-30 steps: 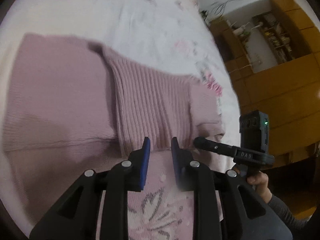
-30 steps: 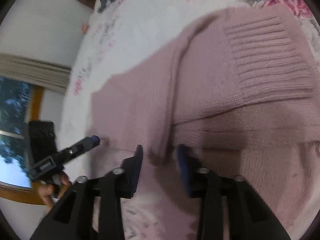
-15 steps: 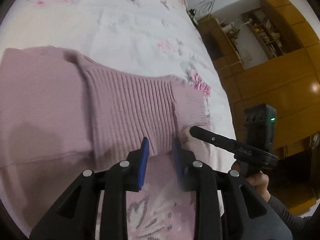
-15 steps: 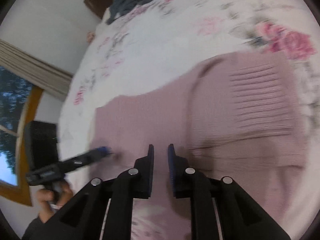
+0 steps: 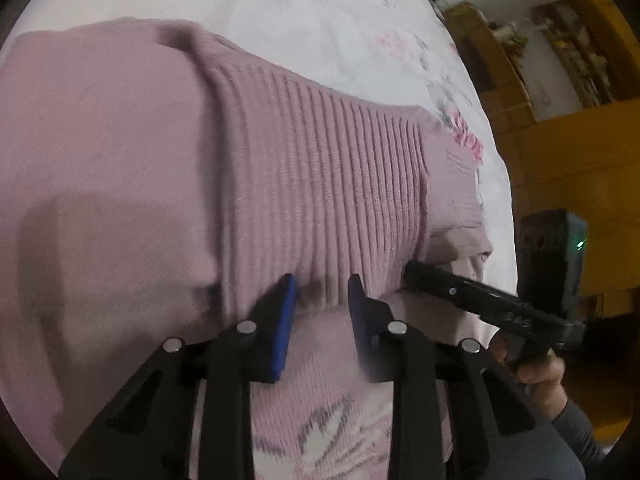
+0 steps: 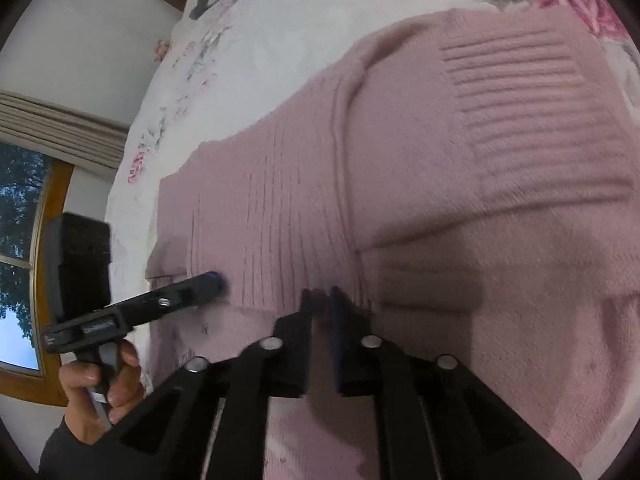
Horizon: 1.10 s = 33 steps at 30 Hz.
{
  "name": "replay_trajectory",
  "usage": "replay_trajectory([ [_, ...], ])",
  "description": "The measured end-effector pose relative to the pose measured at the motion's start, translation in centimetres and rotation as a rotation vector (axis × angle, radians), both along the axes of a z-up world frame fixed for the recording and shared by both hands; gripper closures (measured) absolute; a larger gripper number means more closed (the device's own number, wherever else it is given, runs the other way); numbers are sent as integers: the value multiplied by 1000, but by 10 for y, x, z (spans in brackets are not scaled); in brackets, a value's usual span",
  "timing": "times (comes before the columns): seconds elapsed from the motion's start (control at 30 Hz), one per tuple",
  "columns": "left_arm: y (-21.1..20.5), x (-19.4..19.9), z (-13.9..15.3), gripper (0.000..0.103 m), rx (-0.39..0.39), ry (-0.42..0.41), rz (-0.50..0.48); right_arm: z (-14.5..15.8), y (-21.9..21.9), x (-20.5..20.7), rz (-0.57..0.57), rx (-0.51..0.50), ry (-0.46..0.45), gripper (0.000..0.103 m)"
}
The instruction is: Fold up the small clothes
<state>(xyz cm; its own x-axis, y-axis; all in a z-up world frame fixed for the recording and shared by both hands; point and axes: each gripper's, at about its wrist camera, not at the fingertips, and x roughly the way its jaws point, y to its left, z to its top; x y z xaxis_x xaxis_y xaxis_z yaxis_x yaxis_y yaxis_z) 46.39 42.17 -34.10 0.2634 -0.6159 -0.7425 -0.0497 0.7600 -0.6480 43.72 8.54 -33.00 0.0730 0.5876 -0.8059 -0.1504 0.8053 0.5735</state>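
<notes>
Left wrist view: a pink knit sweater (image 5: 132, 152) lies spread on a white floral bedsheet (image 5: 328, 28), a ribbed band (image 5: 320, 184) folded across its middle. The left gripper (image 5: 320, 292) sits at the ribbed band's near edge, its blue-padded fingers apart with knit between them. To the right, the right gripper (image 5: 416, 272) touches the sweater, held by a hand (image 5: 536, 372); a wooden cabinet (image 5: 568, 148) stands behind.

Right wrist view: the right gripper (image 6: 320, 294) has its fingers nearly together at the ribbed edge; whether fabric is pinched I cannot tell. The left gripper's tip presses the sweater near a window (image 6: 20, 216)
</notes>
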Motion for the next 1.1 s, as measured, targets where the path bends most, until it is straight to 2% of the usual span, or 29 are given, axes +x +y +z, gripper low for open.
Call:
replay_trajectory([
  [0.03,6,-12,9,54,-16,-21,19,5,-3,-4,0,20,6,86],
  [0.07,14,-27,16,42,-33,-33,36,13,-7,-10,2,44,3,71],
  [0.1,19,-40,22,38,-40,-36,47,23,-16,-19,3,58,-17,57],
  [0.13,25,-54,24,35,-44,-36,60,30,-24,-28,7,57,-36,54],
  [0.27,63,-130,34,33,-38,-29,134,39,-68,-72,-14,37,-34,53],
  [0.43,114,-230,41,29,1,-5,227,39,-154,-124,-132,17,-8,52],
  [0.5,132,-258,39,29,29,16,254,35,-183,-142,-181,5,6,48],
  [0.57,141,-283,29,29,11,58,273,25,-203,-157,-204,20,56,49],
  [0.67,145,-307,15,29,7,99,278,12,-215,-181,-211,53,121,47],
  [0.9,110,-335,-21,28,-61,221,235,-3,-202,-225,-168,91,211,45],
  [1.1,85,-348,-32,28,-55,251,200,-1,-201,-255,-138,101,233,43],
])
